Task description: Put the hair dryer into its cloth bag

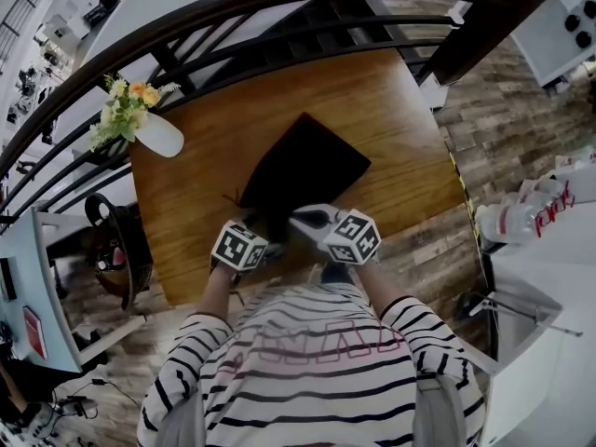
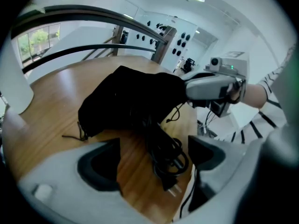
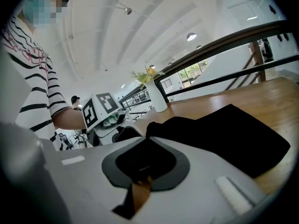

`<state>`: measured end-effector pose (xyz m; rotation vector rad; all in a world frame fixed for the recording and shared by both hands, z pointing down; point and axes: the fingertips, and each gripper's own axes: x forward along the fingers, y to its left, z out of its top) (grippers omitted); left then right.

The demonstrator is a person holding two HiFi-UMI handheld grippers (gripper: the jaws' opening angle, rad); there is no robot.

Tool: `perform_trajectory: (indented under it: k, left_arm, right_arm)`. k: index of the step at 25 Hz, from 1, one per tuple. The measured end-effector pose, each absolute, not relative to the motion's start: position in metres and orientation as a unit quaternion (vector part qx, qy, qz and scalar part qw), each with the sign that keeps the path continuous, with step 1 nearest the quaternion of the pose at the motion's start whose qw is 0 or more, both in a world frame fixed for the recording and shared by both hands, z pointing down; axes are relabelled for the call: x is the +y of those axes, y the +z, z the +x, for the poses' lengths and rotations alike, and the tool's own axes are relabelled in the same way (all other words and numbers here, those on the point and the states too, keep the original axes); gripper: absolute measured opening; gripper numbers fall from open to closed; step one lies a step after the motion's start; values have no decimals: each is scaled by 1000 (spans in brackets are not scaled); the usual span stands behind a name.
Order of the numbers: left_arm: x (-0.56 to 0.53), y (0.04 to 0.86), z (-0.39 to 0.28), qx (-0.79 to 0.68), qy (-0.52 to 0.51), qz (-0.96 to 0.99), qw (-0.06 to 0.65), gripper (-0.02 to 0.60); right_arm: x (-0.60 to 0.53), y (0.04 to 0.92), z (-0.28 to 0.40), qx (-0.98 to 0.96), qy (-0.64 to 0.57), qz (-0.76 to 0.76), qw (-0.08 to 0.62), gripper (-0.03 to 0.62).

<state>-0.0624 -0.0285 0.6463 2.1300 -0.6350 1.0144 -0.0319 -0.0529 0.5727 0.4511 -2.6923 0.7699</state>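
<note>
Both forearms, in black-and-white striped sleeves, reach from the near edge of the wooden table. The left gripper tips steeply down, its jaws spread wide and pressing on nothing. The right gripper lies flatter, with its jaws pressed together at the hem of the cloth bag; the hem seems nipped between them, though black on dark pads reads poorly. The bag is matte black, soft and roughly square, humped near its mouth, and it lies mid-table. Of the hair dryer only the cord shows. It is a glossy black coil running out of the bag's mouth and lying on the wood between the left jaws, ending in a two-pin plug. The wood is warm, smooth and faintly reflective.
</note>
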Motion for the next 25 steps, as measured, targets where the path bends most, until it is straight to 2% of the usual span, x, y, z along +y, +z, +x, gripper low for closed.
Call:
perform_trajectory:
  k: [3,11,15,25]
  left_arm:
    - [-17,646,-69,-253,388,823,328,453]
    - [-2,645,-76,-289,358,837,295,379]
    - [7,648,-69,-275,363,843,288,311]
    - [20,644,-65,-241,354,853,297,290]
  right_arm:
    - [-51,573,-34,-937,270,164,151,12]
    - [-47,576,-40,-931,269,198,148,12]
    - [-42,581,-41,-928,270,211,149,12]
    - [-40,581,-40,-923,266,238,146,12]
